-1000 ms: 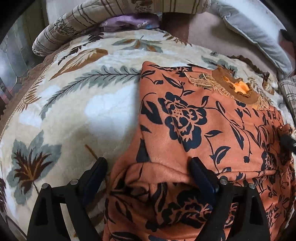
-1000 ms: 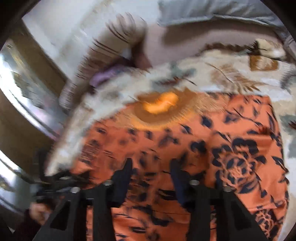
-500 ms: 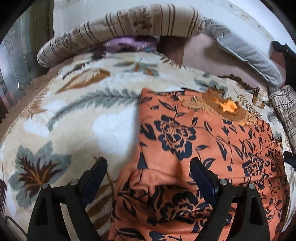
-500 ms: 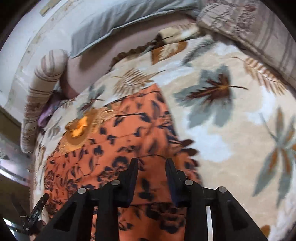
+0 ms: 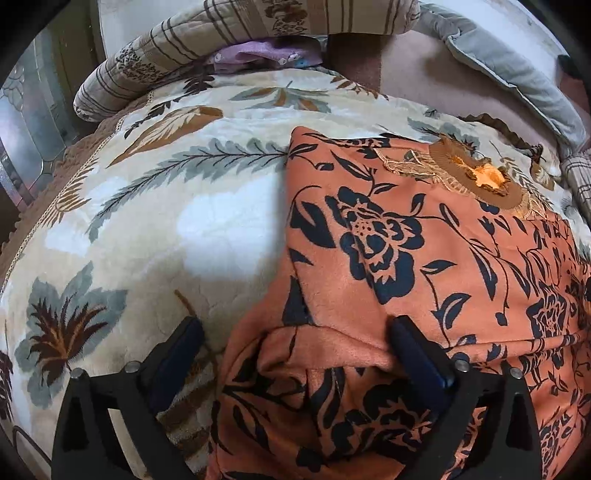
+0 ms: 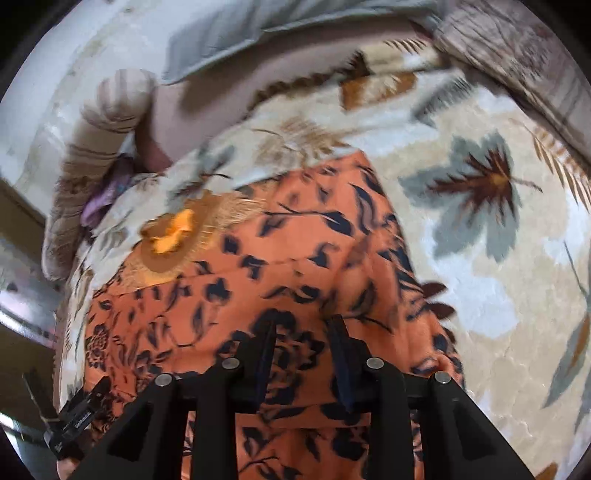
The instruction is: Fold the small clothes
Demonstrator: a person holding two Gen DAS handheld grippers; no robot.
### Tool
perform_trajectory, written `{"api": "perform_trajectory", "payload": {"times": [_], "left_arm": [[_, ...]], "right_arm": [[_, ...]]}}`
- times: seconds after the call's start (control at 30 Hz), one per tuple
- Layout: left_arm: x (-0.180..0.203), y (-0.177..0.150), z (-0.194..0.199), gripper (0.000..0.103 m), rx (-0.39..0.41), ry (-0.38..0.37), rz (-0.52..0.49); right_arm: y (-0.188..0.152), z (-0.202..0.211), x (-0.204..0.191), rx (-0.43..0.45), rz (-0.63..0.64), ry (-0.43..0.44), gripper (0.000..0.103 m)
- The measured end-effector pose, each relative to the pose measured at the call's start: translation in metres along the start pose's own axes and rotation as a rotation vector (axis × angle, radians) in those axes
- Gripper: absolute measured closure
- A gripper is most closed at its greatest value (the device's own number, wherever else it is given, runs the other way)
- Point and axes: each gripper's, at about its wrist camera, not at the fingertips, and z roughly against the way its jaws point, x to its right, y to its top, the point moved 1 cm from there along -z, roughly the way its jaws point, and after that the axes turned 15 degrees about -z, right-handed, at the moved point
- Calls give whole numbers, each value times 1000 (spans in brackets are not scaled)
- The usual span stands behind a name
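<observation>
An orange garment with a black flower print (image 5: 406, 258) lies flat on a leaf-patterned blanket (image 5: 166, 229); its embroidered brown neckline (image 5: 480, 177) points to the far side. My left gripper (image 5: 295, 332) is wide open, low over the garment's near left corner, where a fold of cloth bunches between the fingers. In the right wrist view the same garment (image 6: 295, 258) fills the middle. My right gripper (image 6: 301, 343) hovers over its near right part with jaws partly open, nothing between them. The left gripper shows there at the lower left (image 6: 74, 417).
Striped bolster pillows (image 5: 258, 22) and a purple cloth (image 5: 266, 55) lie at the bed's far end, with a grey pillow (image 5: 517, 74) to the right. A metal-framed window or door (image 5: 29, 122) is at the left.
The left gripper dropped closer to the garment's near left corner, still open. The right gripper swung from the left side to the garment's right side and now moves back over it.
</observation>
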Motion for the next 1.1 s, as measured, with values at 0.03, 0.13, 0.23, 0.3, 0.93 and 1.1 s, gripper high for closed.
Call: {"api": "perform_trajectory", "payload": {"times": [0.03, 0.13, 0.23, 0.3, 0.93, 1.1], "left_arm": [[0, 0, -1, 0, -1, 1, 0], [2, -1, -1, 0, -3, 10, -7], [1, -1, 0, 0, -4, 6, -3], [2, -1, 0, 0, -2, 9, -7], [-10, 29, -23, 0, -13, 42, -81], [-21, 26, -18, 0, -5, -6, -7]], "right_arm": [[-3, -9, -2, -35, 6, -21, 70], [-9, -25, -4, -54, 29, -67, 69], [-9, -24, -7, -51, 52, -82, 69], [-10, -22, -5, -49, 47, -72, 69], [26, -23, 21, 20, -40, -103, 69], [23, -17, 14, 41, -29, -88, 69]]}}
